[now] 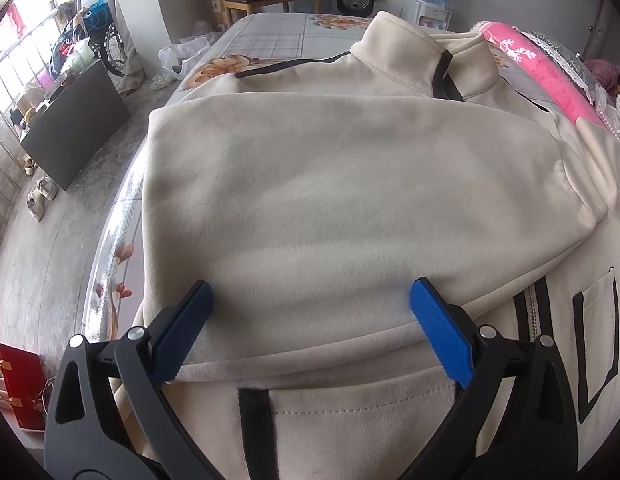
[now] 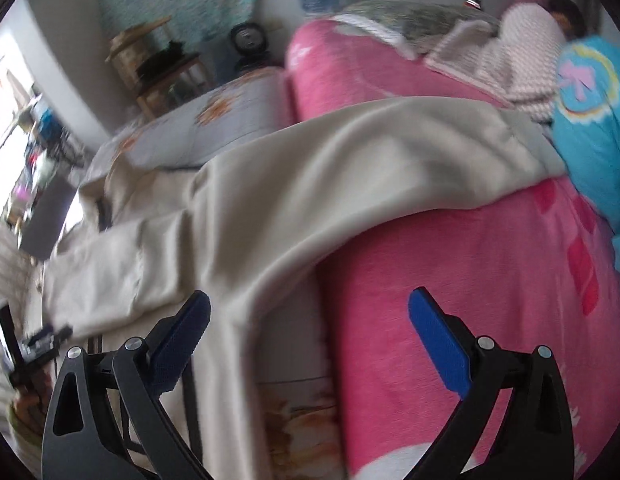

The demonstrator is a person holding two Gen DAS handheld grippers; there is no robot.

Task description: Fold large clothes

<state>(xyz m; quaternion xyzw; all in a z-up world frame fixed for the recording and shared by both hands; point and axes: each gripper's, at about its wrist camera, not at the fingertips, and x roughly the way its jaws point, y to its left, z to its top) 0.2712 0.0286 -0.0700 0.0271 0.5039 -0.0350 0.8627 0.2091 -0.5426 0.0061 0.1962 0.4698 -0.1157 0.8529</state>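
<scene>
A large cream jacket (image 1: pixel 330 184) with black trim lies on the bed, its collar (image 1: pixel 422 60) at the far end. One sleeve is folded across the chest. My left gripper (image 1: pixel 310 300) hovers open just above the folded sleeve's near edge, nothing between its blue pads (image 1: pixel 438 328). In the right wrist view the jacket's other sleeve (image 2: pixel 350 160) drapes up over a pink blanket (image 2: pixel 450 280). My right gripper (image 2: pixel 310 312) stands open above the sleeve's edge and the blanket, holding nothing. This view is motion-blurred.
The bed has a floral sheet (image 1: pixel 269 36). The pink blanket roll (image 1: pixel 546 64) runs along the jacket's right side, with a blue quilt (image 2: pixel 594 128) beyond it. The floor (image 1: pixel 61 248) drops off at the left, with a dark cabinet (image 1: pixel 73 120) and shoes there.
</scene>
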